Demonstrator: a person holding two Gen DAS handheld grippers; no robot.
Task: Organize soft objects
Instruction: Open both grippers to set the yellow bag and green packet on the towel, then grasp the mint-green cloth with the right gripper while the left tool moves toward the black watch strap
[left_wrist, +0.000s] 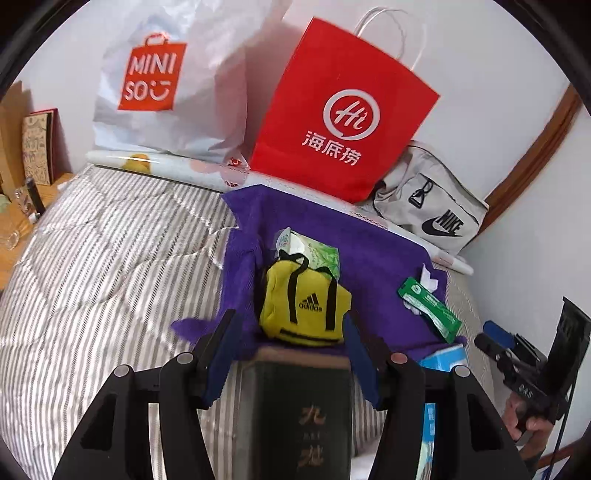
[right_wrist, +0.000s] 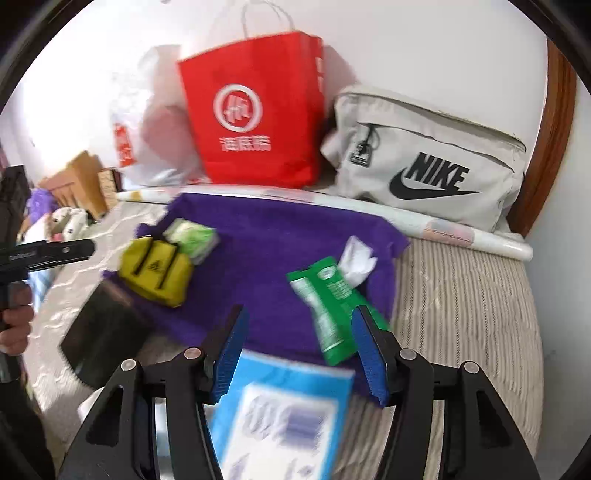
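Left wrist view: the left gripper (left_wrist: 291, 343) hangs released over the purple towel (left_wrist: 373, 266). On the towel sit one yellow mini backpack (left_wrist: 304, 306), soft and light, best pinched at its top loop, and two tissue packs.

Right wrist view: the right gripper (right_wrist: 299, 347) stands released, empty; one green tissue pack (right_wrist: 328, 306) lies on the towel, squashy, probably slippery.

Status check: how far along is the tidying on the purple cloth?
Looks done: yellow mini backpack, tissue pack and green packet lie on the purple cloth. In hand: nothing; left gripper and right gripper are both open. Probably left: dark book and blue pack, at the cloth's near edge.
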